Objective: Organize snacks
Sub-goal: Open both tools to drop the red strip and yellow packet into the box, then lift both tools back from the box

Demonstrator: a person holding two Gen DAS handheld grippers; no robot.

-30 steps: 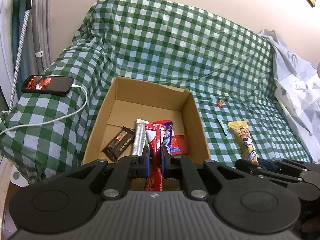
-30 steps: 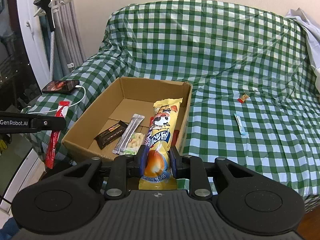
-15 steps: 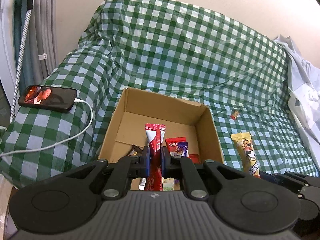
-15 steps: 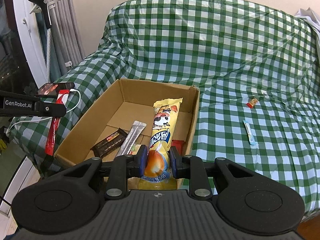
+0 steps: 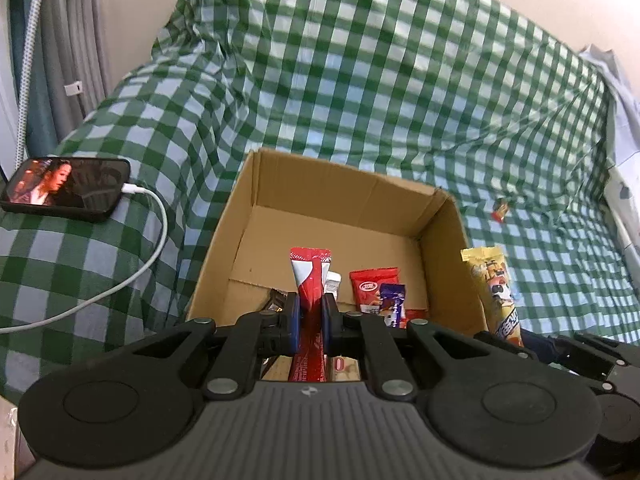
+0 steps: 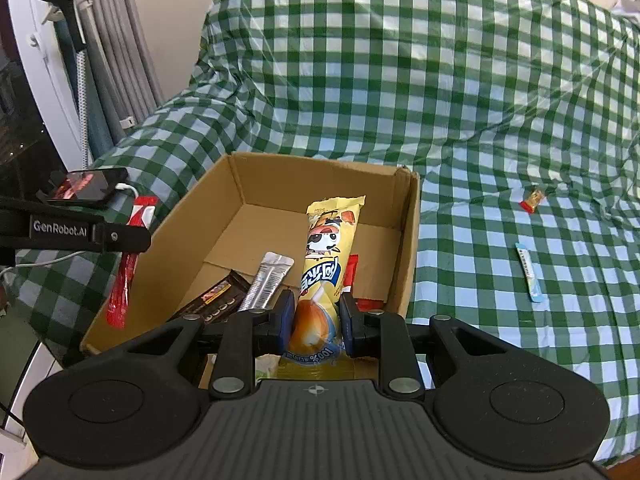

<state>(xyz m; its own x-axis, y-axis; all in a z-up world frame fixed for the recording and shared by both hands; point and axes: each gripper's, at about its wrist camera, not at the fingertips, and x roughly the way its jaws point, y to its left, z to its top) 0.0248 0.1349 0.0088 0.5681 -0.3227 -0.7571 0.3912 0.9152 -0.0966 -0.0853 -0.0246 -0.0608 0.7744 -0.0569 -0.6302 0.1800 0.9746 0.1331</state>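
Observation:
An open cardboard box (image 5: 248, 208) (image 6: 408, 240) sits on a green checked sofa. My left gripper (image 5: 307, 312) is shut on a red stick pack (image 5: 311, 280) and holds it over the box's near left edge; the pack also shows in the right wrist view (image 6: 124, 276). My right gripper (image 6: 314, 314) is shut on a long yellow snack pack (image 6: 328, 248) over the box's near side; the pack also shows in the left wrist view (image 5: 494, 292). Inside lie a dark chocolate bar (image 6: 216, 300), a silver stick pack (image 6: 268, 280) and red and purple packs (image 5: 374, 288).
A small red candy (image 6: 532, 200) and a light blue stick (image 6: 528, 272) lie on the sofa seat to the right of the box. A phone (image 5: 66, 188) with a white cable rests on the left armrest. Curtains hang at the far left.
Both grippers have moved forward and a little lower toward the box, each still holding its pack. The box looks larger and nearer in both views.

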